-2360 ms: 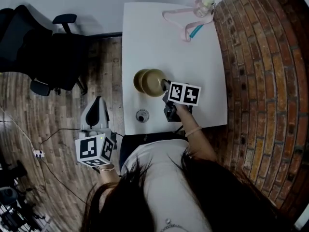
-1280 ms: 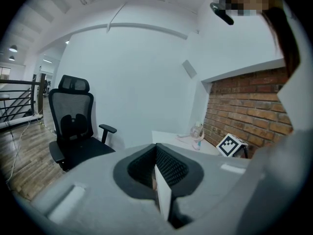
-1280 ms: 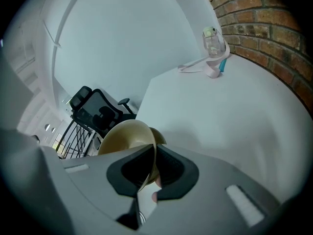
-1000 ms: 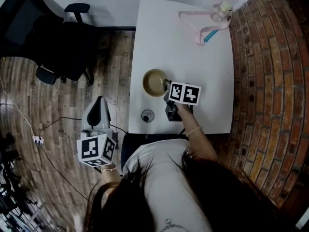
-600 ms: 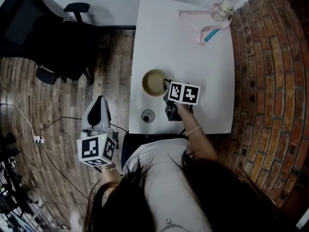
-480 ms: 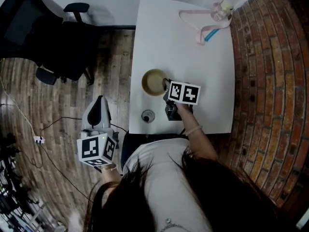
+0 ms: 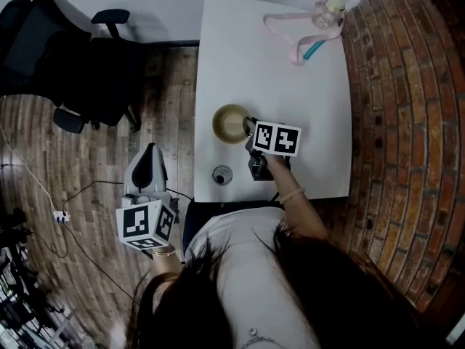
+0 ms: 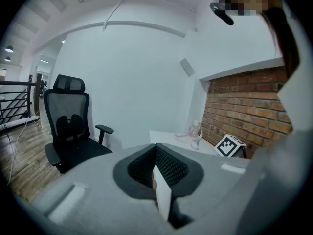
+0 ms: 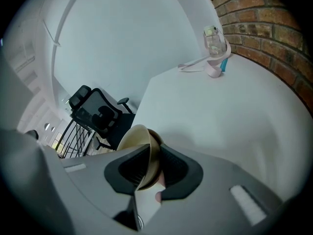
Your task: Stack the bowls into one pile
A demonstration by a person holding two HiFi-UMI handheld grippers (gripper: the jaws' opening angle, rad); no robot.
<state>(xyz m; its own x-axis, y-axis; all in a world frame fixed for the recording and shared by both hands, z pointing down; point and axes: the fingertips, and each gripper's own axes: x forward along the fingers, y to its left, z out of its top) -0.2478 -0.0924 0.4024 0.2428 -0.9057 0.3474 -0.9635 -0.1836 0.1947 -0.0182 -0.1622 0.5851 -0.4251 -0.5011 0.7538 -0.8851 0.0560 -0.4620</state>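
White table (image 7: 290,86), seen from above, set against a brick wall (image 7: 407,122) at right. At its far corner stands a clear bottle (image 7: 325,11) with a pink strap (image 7: 287,31) looped across the tabletop; a teal item (image 7: 314,49) lies just beside the strap. Near the front edge is a small round object (image 7: 221,174). On the wood-plank floor (image 7: 94,158) at left are a black office chair (image 7: 69,57) and a white plug (image 7: 61,215) on a thin cable.

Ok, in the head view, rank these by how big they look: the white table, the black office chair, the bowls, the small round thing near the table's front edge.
1. white table
2. black office chair, which is farther away on the floor, so its true size is unsure
3. bowls
4. small round thing
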